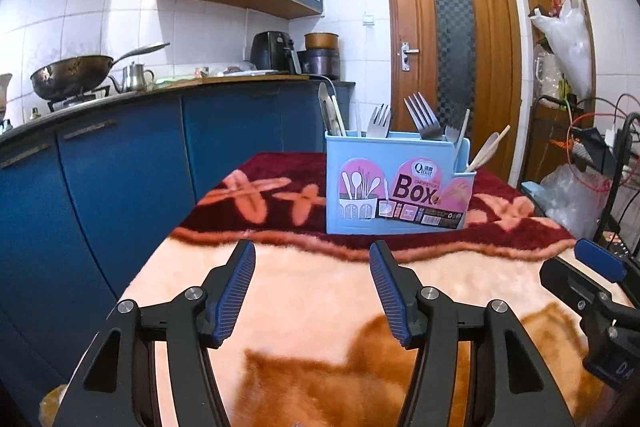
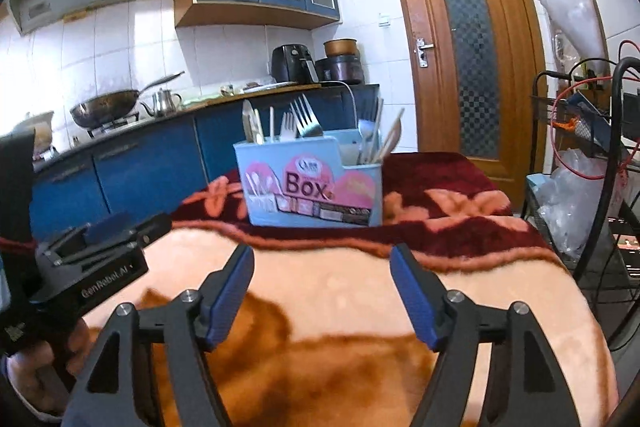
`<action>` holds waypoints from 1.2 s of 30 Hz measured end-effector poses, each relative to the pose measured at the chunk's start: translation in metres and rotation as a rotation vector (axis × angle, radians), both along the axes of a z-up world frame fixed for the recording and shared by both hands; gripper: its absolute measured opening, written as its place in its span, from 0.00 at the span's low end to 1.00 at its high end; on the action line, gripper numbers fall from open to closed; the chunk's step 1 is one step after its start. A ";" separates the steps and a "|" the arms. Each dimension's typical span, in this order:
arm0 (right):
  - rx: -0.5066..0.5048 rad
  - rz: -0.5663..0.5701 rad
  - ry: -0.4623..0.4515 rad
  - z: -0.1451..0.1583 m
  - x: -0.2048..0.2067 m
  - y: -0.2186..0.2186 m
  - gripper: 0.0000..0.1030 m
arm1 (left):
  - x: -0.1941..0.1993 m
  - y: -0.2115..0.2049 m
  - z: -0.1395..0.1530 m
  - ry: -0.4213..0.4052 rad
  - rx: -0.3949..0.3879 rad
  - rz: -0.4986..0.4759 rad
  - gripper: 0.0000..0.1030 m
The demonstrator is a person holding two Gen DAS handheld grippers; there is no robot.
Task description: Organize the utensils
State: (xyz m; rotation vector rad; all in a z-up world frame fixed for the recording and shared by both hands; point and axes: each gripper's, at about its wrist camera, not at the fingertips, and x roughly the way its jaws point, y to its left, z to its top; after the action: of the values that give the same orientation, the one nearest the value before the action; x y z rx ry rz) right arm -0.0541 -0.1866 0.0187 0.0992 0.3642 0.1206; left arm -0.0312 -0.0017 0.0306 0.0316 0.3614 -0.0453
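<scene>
Ahead of both grippers, beyond the table, a run of blue cabinets (image 1: 120, 155) under a counter, with a wooden door (image 1: 452, 39) off to the right. Up on the counter to the far left, a wok (image 1: 72, 77) and a small kettle (image 1: 134, 77).

Directly under and in front of the fingers, a table draped in a plush blanket (image 1: 312, 291), peach and orange close in, dark red with peach flowers farther out.

Straight ahead of the left gripper (image 1: 312, 249), slightly right of its line, well apart from the fingertips, a light blue utensil box (image 1: 394, 183) standing upright on the dark red part of the blanket. Seen from the right gripper (image 2: 322, 251), same box ahead and a little left of centre. Sticking up out of the box: forks (image 1: 420, 117) in the rear section, chopsticks and a pale spoon at the left end, wooden spoons (image 1: 486, 149) leaning out of the lower right compartment.

Left gripper: jaws spread well apart, nothing between the blue pads, only blanket showing in the gap. Right gripper: jaws spread wider, likewise holding nothing. Both hanging low over the near, peach end of the blanket, side by side, each visible at the edge of the other's view.
</scene>
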 end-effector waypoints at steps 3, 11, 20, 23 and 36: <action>-0.031 -0.024 -0.031 -0.008 -0.002 0.001 0.77 | -0.004 -0.004 -0.004 -0.046 0.031 0.013 0.61; -0.028 -0.070 -0.057 -0.016 0.000 -0.005 0.77 | 0.001 -0.010 -0.011 -0.044 0.053 0.012 0.66; 0.016 -0.067 -0.042 -0.018 0.002 -0.012 0.77 | 0.002 -0.008 -0.018 -0.028 0.037 0.025 0.66; 0.016 -0.067 -0.042 -0.019 0.001 -0.012 0.77 | 0.001 -0.009 -0.018 -0.034 0.047 0.027 0.66; 0.013 -0.067 -0.042 -0.019 0.001 -0.011 0.77 | 0.001 -0.009 -0.018 -0.032 0.049 0.029 0.66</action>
State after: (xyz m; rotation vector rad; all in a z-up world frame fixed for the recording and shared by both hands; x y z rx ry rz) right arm -0.0529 -0.1978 0.0000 0.1212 0.3176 0.0584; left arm -0.0300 -0.0105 0.0126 0.0758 0.3312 -0.0073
